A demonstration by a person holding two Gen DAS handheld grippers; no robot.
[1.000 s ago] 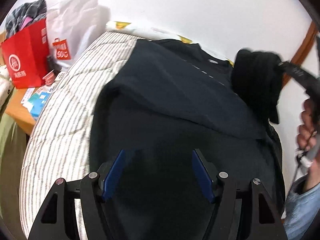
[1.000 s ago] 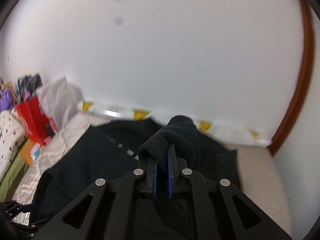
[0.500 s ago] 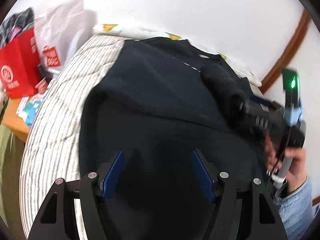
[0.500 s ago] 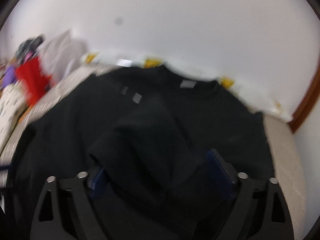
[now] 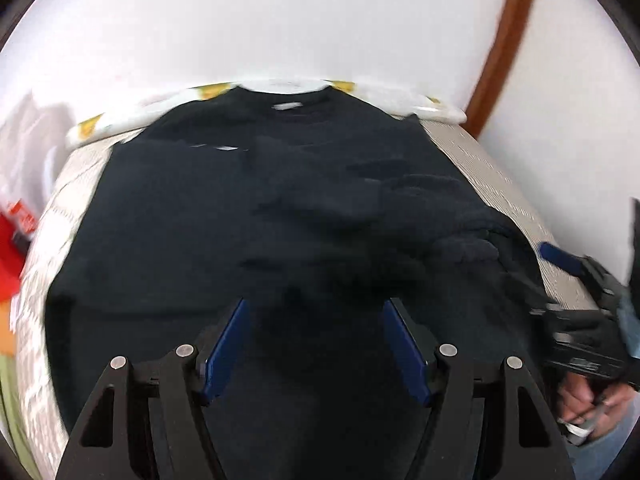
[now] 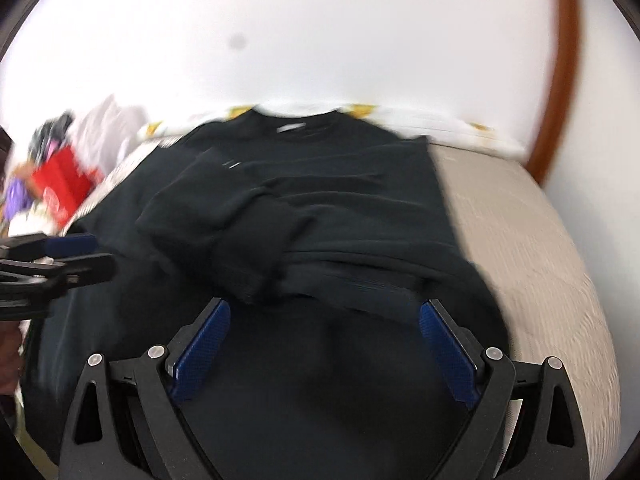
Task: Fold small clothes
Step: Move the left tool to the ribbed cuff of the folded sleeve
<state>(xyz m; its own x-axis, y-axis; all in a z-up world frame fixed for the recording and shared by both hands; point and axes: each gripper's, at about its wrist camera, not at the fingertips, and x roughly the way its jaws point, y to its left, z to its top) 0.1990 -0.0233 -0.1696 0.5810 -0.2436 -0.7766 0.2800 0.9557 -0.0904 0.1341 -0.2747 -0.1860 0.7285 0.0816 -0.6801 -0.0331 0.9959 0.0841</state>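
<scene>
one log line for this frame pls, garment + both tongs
garment: black sweatshirt flat on bed, sleeve folded across body | left tongs: open, empty | right tongs: open, empty

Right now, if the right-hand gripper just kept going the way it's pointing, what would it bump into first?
Probably the black sweatshirt lying on the bed: the right gripper is open and angled down onto it. Depth is hard to judge.

Bare bed point(image 6: 532, 248) at my three o'clock leaves room to pass. The wall point(image 6: 320, 40) closes off twelve. At nine, my left gripper point(image 6: 70, 254) and a red bag point(image 6: 60, 184) block the way.
</scene>
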